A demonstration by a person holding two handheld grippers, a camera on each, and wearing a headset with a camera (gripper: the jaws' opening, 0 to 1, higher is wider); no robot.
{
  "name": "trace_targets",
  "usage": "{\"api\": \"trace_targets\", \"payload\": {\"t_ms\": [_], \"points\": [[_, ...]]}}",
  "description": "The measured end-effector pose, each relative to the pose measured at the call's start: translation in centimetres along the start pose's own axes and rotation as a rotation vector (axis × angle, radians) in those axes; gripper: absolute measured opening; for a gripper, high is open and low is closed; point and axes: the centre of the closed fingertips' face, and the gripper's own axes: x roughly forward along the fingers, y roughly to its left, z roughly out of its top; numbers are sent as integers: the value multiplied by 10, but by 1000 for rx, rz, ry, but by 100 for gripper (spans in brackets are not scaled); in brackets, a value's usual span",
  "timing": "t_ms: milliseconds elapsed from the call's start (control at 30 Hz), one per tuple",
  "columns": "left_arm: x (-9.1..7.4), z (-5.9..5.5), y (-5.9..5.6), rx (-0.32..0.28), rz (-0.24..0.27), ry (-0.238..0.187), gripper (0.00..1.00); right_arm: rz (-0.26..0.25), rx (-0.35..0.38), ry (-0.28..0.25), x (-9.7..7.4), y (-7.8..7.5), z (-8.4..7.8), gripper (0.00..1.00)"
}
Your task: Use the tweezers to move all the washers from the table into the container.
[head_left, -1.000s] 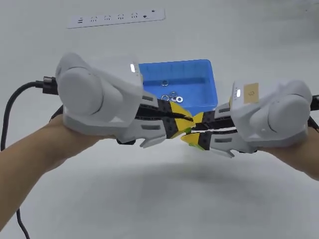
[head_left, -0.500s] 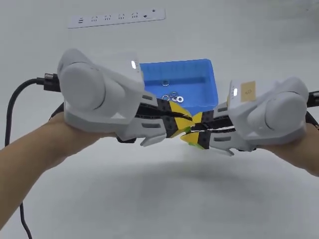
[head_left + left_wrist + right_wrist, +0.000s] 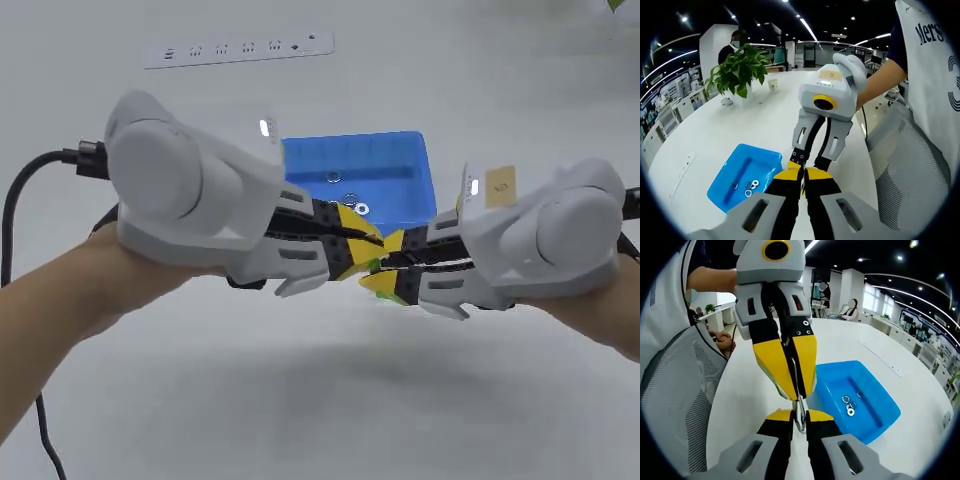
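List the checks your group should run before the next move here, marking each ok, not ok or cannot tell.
1. Grip on the tweezers: ok, pinched between the left gripper and the right gripper, whose tips meet.
2. Reach to the blue container: ok, it sits just beyond the grippers.
3. Any washers delivered: ok, several lie on the container floor.
4. Stray ones left on the table: cannot tell, the grippers hide part of it.
5. One held in the tweezers: cannot tell.

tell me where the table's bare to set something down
Crowded where the left gripper and right gripper meet on the tweezers, by the blue container's near edge. Bare table on the person's side of them, and between container and power strip.
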Motion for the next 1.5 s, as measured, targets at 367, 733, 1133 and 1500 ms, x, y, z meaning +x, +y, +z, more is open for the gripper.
{"api": "trace_targets", "payload": {"t_ms": [367, 733, 1133, 1500], "points": [[-18, 22, 0, 16, 18, -24, 6, -34, -22, -22, -15, -2, 25, 11], [-31, 39, 10, 57, 37, -32, 6, -54, -60, -36, -21, -14, 47, 11], [-30, 53, 43, 113, 65, -30, 6, -93, -107, -47, -21, -48, 61, 11], [-18, 49, 71, 92, 79, -31, 6, -102, -80, -57, -11, -77, 55, 11]]}}
